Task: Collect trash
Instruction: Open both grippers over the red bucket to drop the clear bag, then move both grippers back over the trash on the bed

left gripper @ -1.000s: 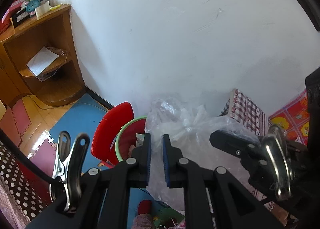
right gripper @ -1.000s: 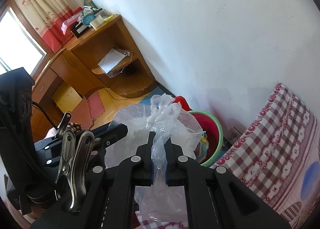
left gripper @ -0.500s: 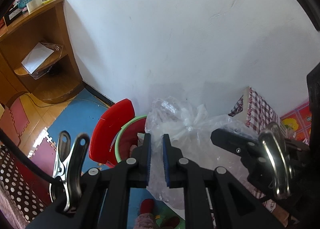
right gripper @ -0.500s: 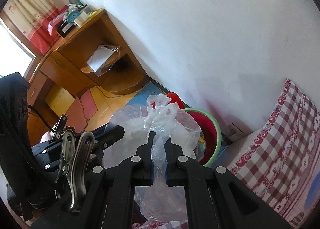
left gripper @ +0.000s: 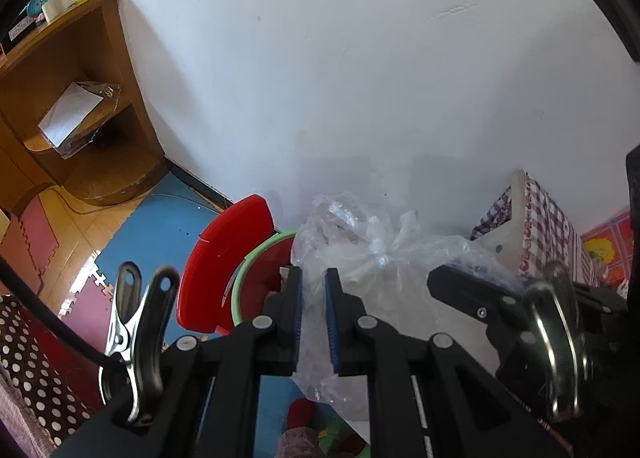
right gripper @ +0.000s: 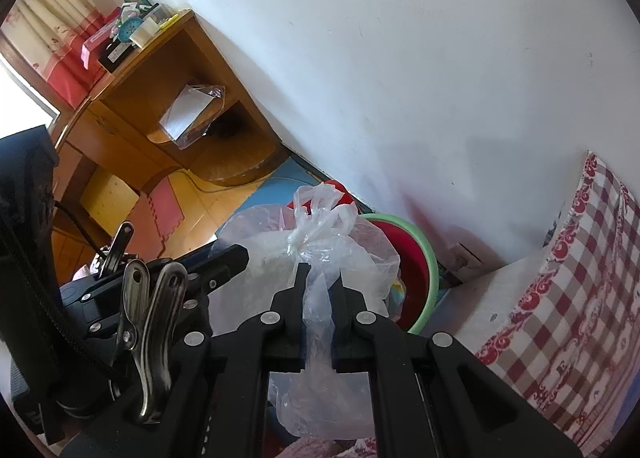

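Observation:
A knotted clear plastic trash bag point(right gripper: 320, 242) hangs in the air. My right gripper point(right gripper: 320, 278) is shut on a strip of the bag just below its knot. In the left wrist view the bag point(left gripper: 384, 254) hangs right of centre, with the right gripper's fingers point(left gripper: 460, 282) on it. My left gripper point(left gripper: 313, 282) sits just left of the bag, its jaws a narrow gap apart and empty. A round bin with a green rim point(right gripper: 424, 262) and a raised red lid point(left gripper: 224, 258) stands on the floor behind and below the bag.
A white wall point(left gripper: 360, 78) is close ahead. A wooden corner shelf point(left gripper: 68, 78) stands at the left with a wrapped white sheet on it. A checked cloth point(right gripper: 568, 270) covers a bed at the right. Foam mats point(left gripper: 152, 226) cover the floor.
Both grippers have tilted up and drawn nearer the wall, so more wall shows. The bag stays held in the right gripper above the bin.

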`<state>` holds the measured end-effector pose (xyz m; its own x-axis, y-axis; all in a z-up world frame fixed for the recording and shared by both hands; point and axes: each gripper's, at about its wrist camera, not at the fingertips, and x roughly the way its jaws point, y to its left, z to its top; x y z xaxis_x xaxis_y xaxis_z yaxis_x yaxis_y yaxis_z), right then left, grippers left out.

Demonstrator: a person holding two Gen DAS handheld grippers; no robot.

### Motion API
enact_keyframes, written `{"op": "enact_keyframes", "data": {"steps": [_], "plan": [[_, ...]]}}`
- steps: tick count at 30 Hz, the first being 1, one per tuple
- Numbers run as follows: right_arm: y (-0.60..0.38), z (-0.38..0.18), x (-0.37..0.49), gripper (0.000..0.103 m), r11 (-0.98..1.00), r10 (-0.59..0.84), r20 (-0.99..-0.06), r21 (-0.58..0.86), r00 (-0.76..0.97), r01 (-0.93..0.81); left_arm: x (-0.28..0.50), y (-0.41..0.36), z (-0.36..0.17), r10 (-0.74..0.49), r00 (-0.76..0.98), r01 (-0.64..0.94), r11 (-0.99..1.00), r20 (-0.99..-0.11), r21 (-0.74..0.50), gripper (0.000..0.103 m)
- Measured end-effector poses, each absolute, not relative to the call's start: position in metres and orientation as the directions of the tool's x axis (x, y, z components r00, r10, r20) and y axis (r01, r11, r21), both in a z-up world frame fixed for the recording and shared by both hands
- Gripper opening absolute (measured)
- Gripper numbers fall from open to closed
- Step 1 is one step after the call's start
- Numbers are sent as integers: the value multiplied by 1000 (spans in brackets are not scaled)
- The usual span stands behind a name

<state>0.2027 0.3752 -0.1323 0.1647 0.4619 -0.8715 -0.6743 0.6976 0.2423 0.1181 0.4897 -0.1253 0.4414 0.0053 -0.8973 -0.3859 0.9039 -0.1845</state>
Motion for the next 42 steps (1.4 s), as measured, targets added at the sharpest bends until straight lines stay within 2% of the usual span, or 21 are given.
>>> {"op": "enact_keyframes", "data": {"steps": [8,10,27,42], "plan": [[372,-135,208,31,718,447,-876,227,184,-658,123,492,-128,9,425,-387,906,-905,-173,14],[372,-135,209,31,726,440,-877,223,191,-650,124,491,-127,6,423,-382,908,-906,-172,17],[359,-114,200,31,733,474,-859,262,195,-627,117,489,-116,5,429,-379,909,-903,-175,17],[344,-95,167,31,730,505,-838,287,208,-620,80,484,-97,18,438,-420,888,-899,-187,17]]}}
